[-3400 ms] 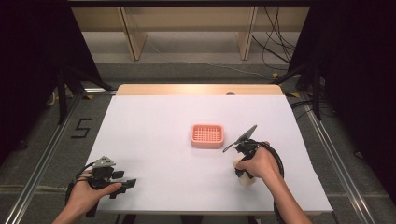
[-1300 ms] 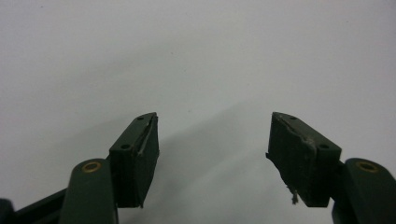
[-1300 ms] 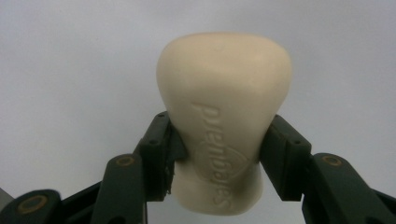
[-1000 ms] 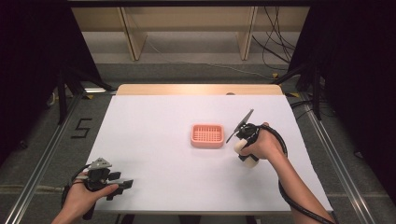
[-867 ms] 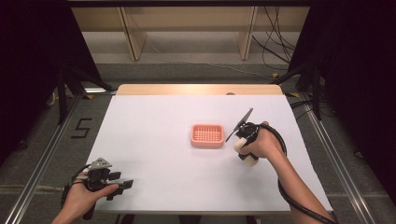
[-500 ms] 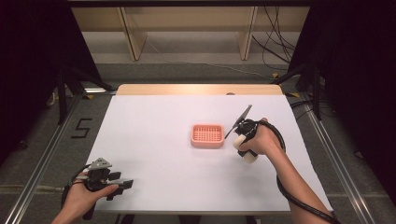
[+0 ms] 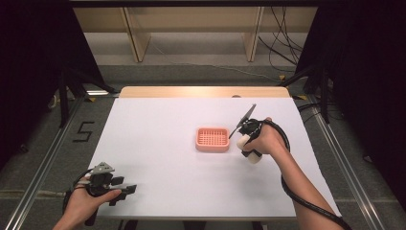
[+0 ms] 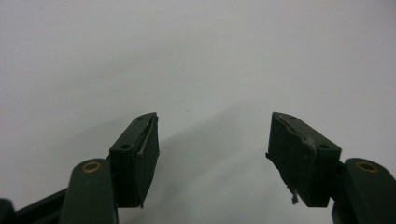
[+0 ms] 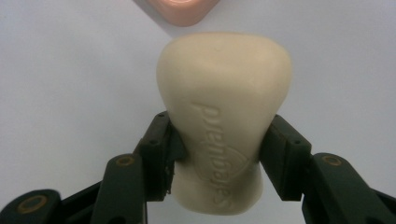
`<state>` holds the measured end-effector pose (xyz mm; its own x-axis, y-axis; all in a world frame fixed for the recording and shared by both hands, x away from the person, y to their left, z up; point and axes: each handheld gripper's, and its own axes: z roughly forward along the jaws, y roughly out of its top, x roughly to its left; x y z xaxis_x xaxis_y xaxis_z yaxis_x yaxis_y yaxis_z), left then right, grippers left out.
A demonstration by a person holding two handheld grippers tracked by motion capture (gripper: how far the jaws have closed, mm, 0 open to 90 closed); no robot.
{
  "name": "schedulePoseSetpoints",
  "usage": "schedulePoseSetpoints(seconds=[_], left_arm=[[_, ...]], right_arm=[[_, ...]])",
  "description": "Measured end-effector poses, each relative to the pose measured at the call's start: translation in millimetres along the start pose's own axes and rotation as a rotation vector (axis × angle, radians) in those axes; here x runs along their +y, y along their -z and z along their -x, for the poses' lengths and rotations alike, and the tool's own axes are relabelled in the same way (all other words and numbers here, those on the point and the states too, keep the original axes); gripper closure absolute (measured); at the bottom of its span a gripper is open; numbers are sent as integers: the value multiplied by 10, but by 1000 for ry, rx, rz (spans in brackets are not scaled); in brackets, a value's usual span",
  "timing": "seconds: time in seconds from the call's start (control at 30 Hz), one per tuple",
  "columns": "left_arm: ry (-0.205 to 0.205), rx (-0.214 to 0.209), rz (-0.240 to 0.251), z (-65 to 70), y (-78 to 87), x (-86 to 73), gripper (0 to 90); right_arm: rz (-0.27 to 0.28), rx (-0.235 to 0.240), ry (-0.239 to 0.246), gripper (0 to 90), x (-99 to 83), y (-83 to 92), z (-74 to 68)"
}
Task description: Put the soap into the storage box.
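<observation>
A white table [image 7: 158, 143] stands before wooden shelving [image 7: 191, 21].

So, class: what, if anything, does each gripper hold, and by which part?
The right gripper holds the cream soap bar, jaws pressing its two long sides near the middle. The left gripper holds nothing.

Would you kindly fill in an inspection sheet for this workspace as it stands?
Surface: white table, bare apart from the job's things.
Job's things: cream soap bar held in the right gripper; pink soap dish beside it, nothing seen in it.
Clutter: nothing seen.
Grippers: right jaws pressed on the soap's sides; left gripper open, over bare table.
Cables: black cable loops from the right gripper along the forearm.
Surroundings: wooden shelf frame, floor cables behind.
</observation>
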<state>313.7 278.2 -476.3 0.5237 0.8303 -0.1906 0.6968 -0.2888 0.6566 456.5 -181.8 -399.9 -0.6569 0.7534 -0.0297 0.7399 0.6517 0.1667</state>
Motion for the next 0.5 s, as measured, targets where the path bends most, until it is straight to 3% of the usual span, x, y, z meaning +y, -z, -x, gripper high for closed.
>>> schedulePoseSetpoints(seconds=[0.13, 0.3, 0.4, 0.5], left_arm=[[3, -1, 1, 1, 1, 0, 333], [4, 0, 1, 2, 2, 0, 333], [2, 0, 1, 1, 1, 0, 333], [4, 0, 1, 2, 1, 0, 333]], right_arm=[[14, -1, 10, 504, 9, -16, 18], [9, -1, -13, 504, 35, 16, 33], [20, -12, 15, 504, 48, 20, 59], [27, -17, 14, 504, 57, 17, 60]])
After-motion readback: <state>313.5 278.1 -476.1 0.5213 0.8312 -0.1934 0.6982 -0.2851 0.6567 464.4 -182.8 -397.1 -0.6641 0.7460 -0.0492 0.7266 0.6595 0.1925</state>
